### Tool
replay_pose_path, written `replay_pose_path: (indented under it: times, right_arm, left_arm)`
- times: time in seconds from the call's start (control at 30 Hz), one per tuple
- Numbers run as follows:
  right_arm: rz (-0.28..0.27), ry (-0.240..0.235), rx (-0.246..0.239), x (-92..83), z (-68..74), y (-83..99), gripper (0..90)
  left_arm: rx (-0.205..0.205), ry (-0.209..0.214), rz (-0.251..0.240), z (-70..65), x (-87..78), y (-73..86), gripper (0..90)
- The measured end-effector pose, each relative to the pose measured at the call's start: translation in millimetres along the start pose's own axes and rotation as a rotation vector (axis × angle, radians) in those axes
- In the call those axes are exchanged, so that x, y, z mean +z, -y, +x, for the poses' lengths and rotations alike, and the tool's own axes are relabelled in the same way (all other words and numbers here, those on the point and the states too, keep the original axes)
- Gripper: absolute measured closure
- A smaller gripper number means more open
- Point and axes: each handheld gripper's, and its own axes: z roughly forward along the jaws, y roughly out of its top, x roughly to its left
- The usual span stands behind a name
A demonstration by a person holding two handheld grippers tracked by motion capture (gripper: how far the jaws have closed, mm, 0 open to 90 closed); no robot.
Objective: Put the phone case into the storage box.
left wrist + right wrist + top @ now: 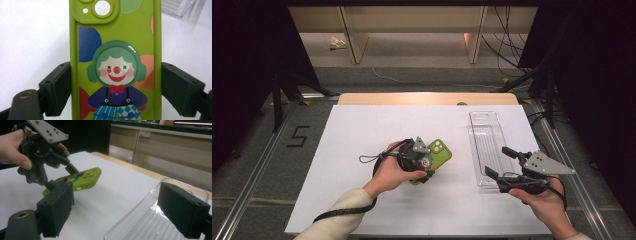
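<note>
Two grippers are mine, one in each hand, and I place everything by the clear plastic tray [486, 145] lying lengthwise on the white table [362, 150].

Well to the left of the tray, my left gripper [424, 162] holds the green phone case [439, 150]. In the left gripper view the case [115, 60] runs up between my two black jaws, and each pad presses against one long edge, so the jaws stand wide but are clamped on it across its width. Its printed back faces up: a clown with green hair, a red nose and a red bow tie, with the camera cut-out at the far end. In the right gripper view the case [80, 178] is tilted, its camera end raised off the table while my left gripper [60, 176] grips the lower end.

At the tray's near end, my right gripper [502, 162] hangs with its jaws spread wide and nothing between them. In the right gripper view one jaw sits over the bare table beside the tray [140, 220] and the other over its ribbed floor; whether either pad touches the rim I cannot tell.
</note>
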Motion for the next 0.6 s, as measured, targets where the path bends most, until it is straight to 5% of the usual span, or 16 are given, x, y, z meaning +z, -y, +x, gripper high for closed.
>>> replay_pose_path:
  times: [0.6]
  right_arm:
    - [0.006, -0.002, -0.003, 4.8, 4.5, -1.5, 13.8]
  left_arm:
    - [-0.058, -0.058, -0.121, 0.1, -27.0, 14.8, 16.4]
